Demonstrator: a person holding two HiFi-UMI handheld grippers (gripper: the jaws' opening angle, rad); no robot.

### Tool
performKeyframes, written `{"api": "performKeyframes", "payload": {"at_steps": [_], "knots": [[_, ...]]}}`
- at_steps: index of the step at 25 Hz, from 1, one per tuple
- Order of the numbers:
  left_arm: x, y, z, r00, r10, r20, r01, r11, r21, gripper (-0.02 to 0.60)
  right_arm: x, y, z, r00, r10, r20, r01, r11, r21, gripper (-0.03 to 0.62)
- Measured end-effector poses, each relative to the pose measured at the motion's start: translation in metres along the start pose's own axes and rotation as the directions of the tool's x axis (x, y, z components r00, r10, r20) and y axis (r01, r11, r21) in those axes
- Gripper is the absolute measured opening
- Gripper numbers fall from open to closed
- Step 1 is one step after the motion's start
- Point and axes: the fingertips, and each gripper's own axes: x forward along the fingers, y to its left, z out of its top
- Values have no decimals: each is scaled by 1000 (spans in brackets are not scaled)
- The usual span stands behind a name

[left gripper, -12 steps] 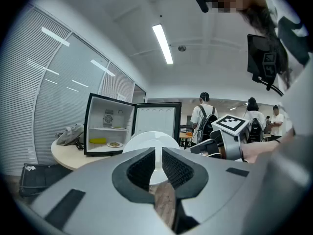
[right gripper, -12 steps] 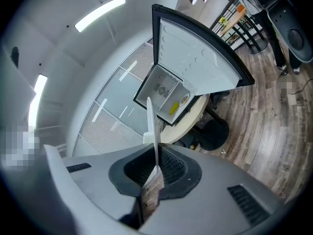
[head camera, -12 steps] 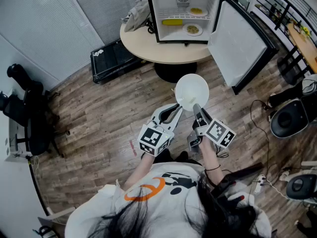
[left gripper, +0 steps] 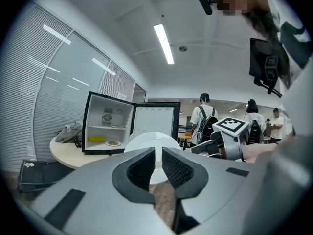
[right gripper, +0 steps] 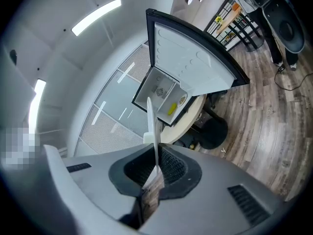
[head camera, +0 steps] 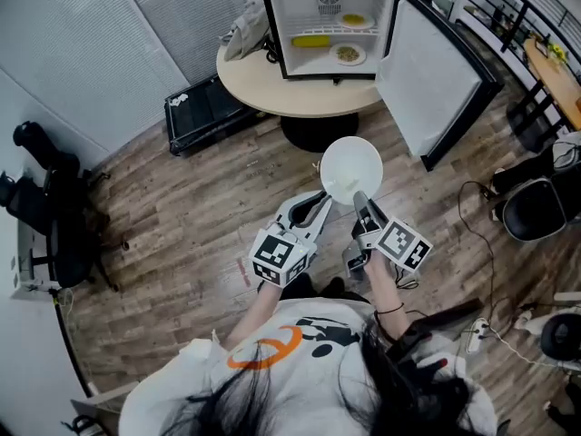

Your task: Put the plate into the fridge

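A white plate (head camera: 351, 167) hangs in the air over the wooden floor, short of the round table (head camera: 263, 84). My right gripper (head camera: 359, 198) is shut on its near rim; in the right gripper view the plate (right gripper: 152, 121) stands edge-on between the pads. My left gripper (head camera: 313, 209) is just left of the plate and apart from it, shut with only a slit and nothing in it. In the left gripper view the plate (left gripper: 168, 141) shows beyond that gripper (left gripper: 158, 153). On the table stands the mini fridge (head camera: 327, 25), its door (head camera: 427, 71) swung open to the right.
Inside the fridge lie a yellow item (head camera: 311, 41) and two plates of food (head camera: 348, 54). A black case (head camera: 204, 107) sits on the floor left of the table. Office chairs stand at left (head camera: 45, 207) and right (head camera: 531, 216). People (left gripper: 204, 121) stand far behind.
The grippers and plate keep their place in the picture. The fridge and table have slid slightly up and left in the head view.
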Motion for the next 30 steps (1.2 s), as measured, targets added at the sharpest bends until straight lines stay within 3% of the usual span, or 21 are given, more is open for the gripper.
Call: {"api": "performKeyframes", "payload": {"at_steps": [17, 30], "knots": [[29, -11, -5, 1000, 18, 0, -18, 1000, -16, 51, 5, -22, 18, 999, 11, -46, -12, 1000, -15, 25], [51, 21, -8, 999, 43, -16, -43, 999, -23, 51, 43, -32, 29, 997, 12, -78, -13, 1000, -9, 25]]}}
